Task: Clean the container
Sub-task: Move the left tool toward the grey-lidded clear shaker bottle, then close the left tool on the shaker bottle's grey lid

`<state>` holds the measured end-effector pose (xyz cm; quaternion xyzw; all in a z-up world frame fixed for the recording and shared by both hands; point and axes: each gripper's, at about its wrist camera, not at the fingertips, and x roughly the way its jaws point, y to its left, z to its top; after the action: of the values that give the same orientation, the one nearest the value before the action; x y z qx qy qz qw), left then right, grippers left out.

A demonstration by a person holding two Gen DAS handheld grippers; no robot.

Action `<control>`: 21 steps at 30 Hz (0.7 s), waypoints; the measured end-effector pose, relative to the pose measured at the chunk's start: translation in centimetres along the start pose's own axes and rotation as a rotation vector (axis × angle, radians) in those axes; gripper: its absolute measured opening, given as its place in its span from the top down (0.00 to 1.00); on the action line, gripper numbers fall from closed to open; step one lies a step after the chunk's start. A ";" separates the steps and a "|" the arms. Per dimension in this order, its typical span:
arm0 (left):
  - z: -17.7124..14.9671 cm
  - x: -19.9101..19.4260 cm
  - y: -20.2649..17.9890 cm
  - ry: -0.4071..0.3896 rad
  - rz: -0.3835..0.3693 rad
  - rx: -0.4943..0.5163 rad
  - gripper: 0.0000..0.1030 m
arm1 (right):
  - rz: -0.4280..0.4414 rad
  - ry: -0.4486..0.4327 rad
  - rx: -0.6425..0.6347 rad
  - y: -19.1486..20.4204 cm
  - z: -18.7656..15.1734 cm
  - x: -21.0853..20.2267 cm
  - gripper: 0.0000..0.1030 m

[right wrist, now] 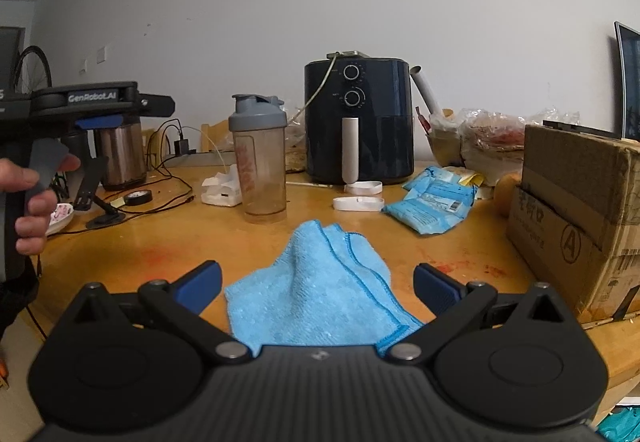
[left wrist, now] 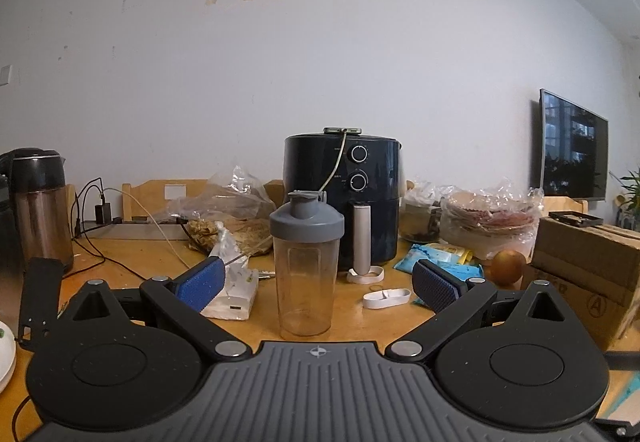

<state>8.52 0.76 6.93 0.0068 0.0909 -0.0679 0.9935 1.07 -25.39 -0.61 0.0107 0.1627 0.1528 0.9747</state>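
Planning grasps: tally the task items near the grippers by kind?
Shaker bottle: 1
Blue cloth: 1
Open grippers: 2, left and right
Total: 4

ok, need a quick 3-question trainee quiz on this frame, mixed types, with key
1. True or false: the shaker bottle has its grey lid on.
2. Multiple choice: what lies on the table between the open fingers of the right tool? A) blue cloth B) roll of tape C) orange
3. Fill in: the left tool is ____ (open/shut), with the bottle standing upright ahead of it.

Key:
1. True.
2. A, the blue cloth.
3. Open; it grips nothing.
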 end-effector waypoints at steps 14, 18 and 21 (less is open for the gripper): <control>0.5 3.0 0.0 0.016 0.008 -0.014 0.00 | 0.032 0.019 0.009 -0.5 -0.6 0.0 0.00; 0.6 3.6 0.1 0.014 0.020 -0.027 0.00 | 0.028 0.013 0.003 -0.5 -0.6 -0.1 0.00; 0.7 4.0 0.4 0.015 0.039 -0.041 0.00 | 0.024 0.009 -0.001 -0.4 -0.6 -0.1 0.00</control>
<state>12.65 0.59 6.88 -0.0113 0.0997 -0.0467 0.9939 0.88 -25.84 -1.18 0.0113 0.1671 0.1648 0.9720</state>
